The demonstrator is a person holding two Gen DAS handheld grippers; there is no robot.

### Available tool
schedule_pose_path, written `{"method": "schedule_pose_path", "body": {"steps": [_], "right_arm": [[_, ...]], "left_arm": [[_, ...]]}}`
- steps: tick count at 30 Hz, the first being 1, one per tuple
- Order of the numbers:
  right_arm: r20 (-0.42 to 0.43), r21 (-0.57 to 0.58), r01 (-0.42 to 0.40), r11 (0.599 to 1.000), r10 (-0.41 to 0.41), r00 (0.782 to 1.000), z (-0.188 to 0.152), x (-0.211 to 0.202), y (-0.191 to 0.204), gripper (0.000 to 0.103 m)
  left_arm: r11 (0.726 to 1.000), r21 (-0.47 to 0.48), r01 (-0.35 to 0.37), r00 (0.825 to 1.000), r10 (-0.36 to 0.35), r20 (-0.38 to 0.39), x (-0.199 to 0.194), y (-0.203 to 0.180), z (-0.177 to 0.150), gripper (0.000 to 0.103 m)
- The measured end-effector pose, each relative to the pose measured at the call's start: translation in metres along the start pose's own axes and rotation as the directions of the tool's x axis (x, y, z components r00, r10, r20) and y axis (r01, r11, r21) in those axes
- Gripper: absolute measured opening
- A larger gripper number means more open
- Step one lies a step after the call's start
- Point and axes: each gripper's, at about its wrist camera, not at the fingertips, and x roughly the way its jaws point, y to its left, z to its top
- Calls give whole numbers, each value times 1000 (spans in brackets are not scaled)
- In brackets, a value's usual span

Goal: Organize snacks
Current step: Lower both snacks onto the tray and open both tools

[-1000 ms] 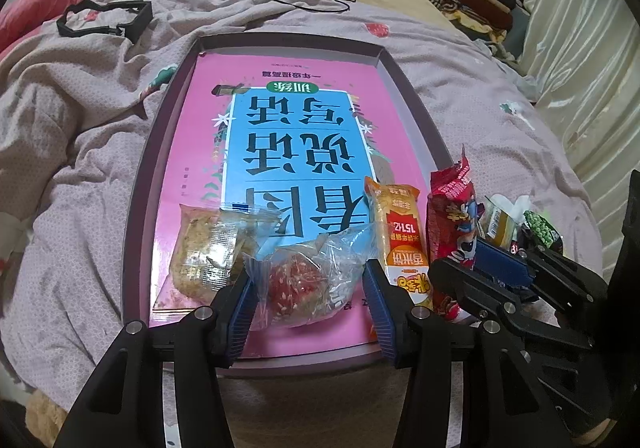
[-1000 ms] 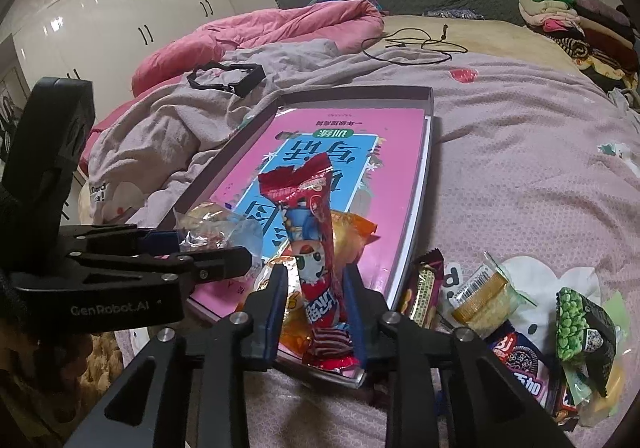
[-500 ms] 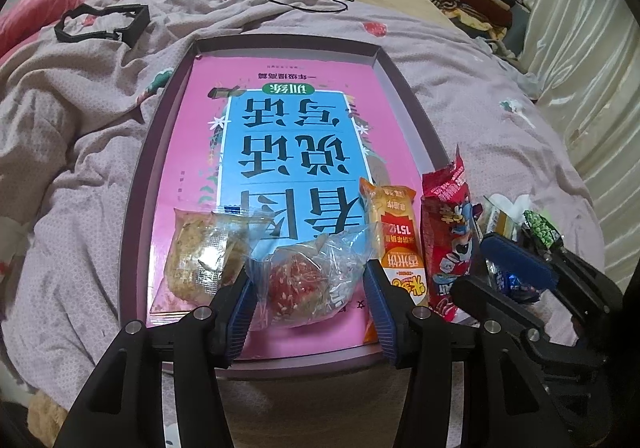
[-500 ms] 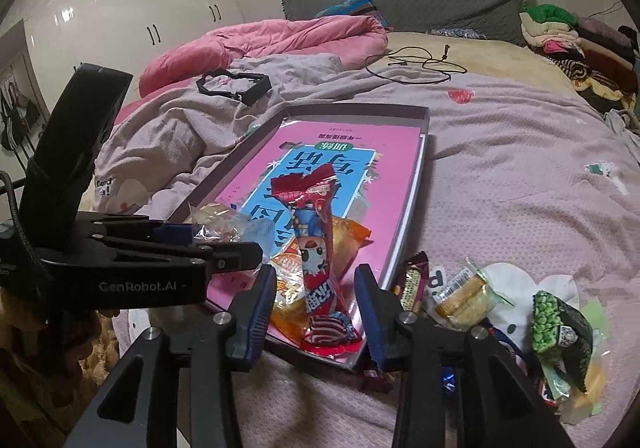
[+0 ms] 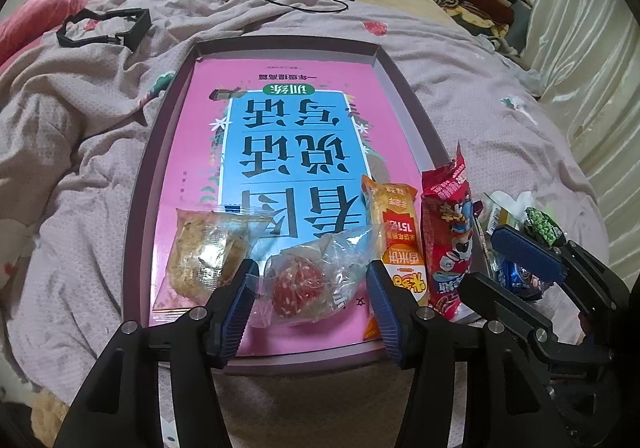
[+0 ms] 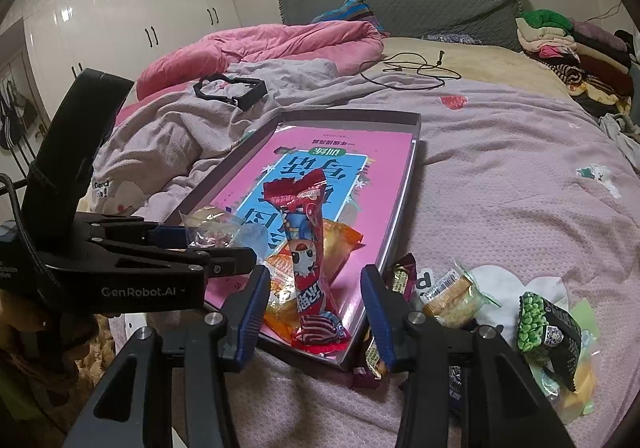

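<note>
Four snack packets lie side by side at the tray's (image 5: 140,183) near end: clear biscuit pack (image 5: 208,252), red ball bag (image 5: 308,280), orange pack (image 5: 396,232), red tube pack (image 5: 448,232).

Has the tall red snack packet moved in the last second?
Yes. The red packet now rests in the box, leaning further toward the orange packet, as the right claw opens around it.

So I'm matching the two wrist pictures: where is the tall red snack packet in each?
Left wrist: red snack packet stands lower right, beside the orange packet.
Right wrist: lower centre, between the opening right gripper's fingers, untouched.
Shared landmark: the pink book in the tray.
</note>
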Motion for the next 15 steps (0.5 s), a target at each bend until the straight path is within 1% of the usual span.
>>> {"method": "schedule_pose_path", "body": {"steps": [1,5,15], "right_arm": [[0,0,1,1000,-1,1000,0,0,1,48],[7,-1,18,1000,-18,1000,0,-2,0,55],[9,0,32,999,-32,999,0,-3,-1,56]], "left_arm": [[1000,0,-2,1000,2,1,0,0,0,59],[1000,0,-10,1000,10,3,-2,0,0,61],[1000,8,-14,1000,14,8,-5,0,1,61]]}}
